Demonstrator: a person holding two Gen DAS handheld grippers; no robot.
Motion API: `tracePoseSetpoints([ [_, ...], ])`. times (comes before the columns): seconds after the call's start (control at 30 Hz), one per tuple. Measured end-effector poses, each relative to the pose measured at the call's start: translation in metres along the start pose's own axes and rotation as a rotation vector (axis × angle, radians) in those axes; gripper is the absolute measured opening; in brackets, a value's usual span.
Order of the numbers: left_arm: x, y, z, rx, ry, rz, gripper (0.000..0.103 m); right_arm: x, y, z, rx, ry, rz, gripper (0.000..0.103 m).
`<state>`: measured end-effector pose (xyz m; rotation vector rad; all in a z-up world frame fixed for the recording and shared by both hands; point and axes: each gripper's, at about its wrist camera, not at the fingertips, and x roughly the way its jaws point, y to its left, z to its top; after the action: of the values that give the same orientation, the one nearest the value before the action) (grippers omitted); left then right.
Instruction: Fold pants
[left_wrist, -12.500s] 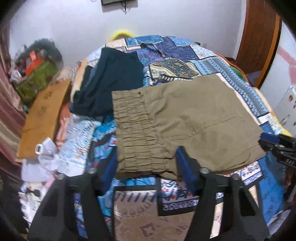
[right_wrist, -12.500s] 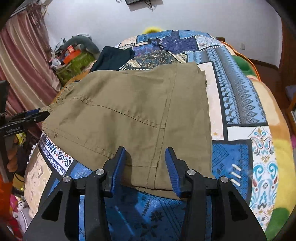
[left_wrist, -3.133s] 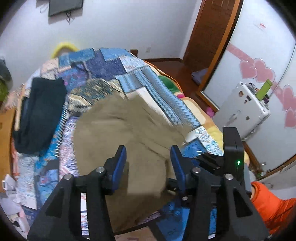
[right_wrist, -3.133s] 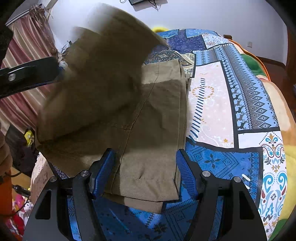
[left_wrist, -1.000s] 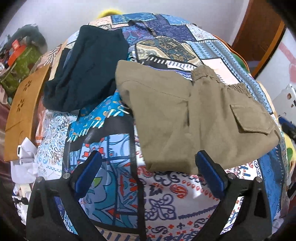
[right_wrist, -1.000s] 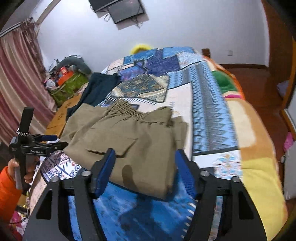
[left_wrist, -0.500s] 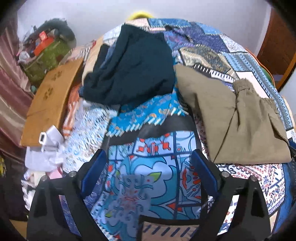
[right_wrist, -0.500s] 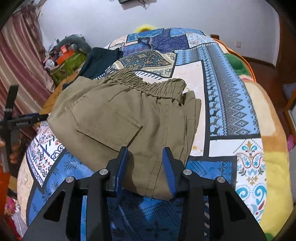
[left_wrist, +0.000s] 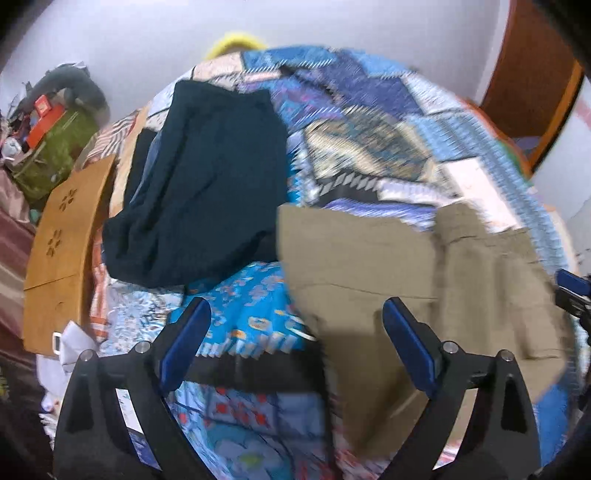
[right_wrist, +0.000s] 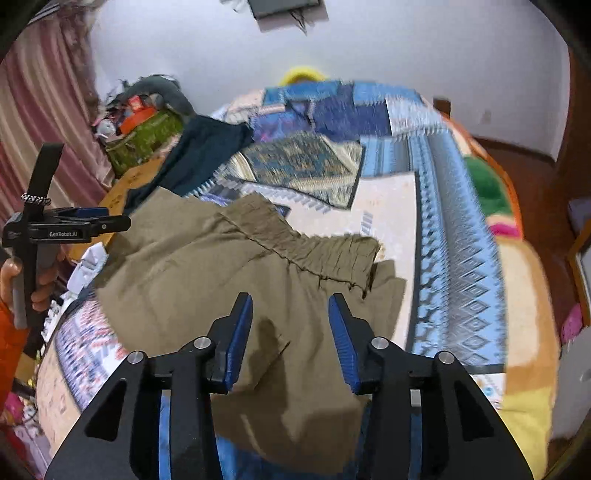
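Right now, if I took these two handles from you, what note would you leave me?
Left tool: jaws wide, just narrowed slightly, empty, above the edge of the khaki pants.
Right tool: jaws partly open, just reopened a little, over the pants, not gripping cloth.
Pants: folded into a bundle on the bedspread, elastic waistband on top.
Left: perhaps one more fold or some smoothing.

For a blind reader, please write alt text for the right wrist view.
Folded khaki pants lie on a patchwork bedspread, with the open right gripper just above them, gripping nothing. At far left, a hand holds the left gripper.
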<state>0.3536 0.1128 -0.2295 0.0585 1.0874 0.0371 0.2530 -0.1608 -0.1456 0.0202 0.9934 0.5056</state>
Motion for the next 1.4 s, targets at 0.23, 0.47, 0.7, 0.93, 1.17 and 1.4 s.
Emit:
tracePoseSetpoints([
  [0.23,0.017,0.046,-0.014,-0.076,0.037,0.015,0.101,0.022,-0.002,-0.017,-0.015,0.051,0.022,0.04],
  [0.47,-0.022,0.044,-0.003,-0.048,-0.047,0.078,0.095,0.012,0.0,-0.005,-0.046,0.073,0.032,0.04],
  [0.7,-0.06,-0.024,0.007,0.028,-0.14,-0.178,0.095,-0.001,0.008,0.011,-0.026,-0.01,0.047,0.052],
  [0.93,-0.014,-0.103,-0.006,0.175,0.005,-0.238,0.094,0.022,0.013,-0.012,-0.011,0.079,0.06,0.054],
  [1.17,-0.001,-0.094,-0.02,0.18,0.07,-0.215,0.092,-0.002,-0.003,-0.032,0.004,0.062,0.053,0.059],
  [1.4,-0.024,-0.064,-0.031,0.149,0.026,-0.186,0.092,-0.019,-0.017,-0.04,-0.007,0.071,-0.022,0.059],
])
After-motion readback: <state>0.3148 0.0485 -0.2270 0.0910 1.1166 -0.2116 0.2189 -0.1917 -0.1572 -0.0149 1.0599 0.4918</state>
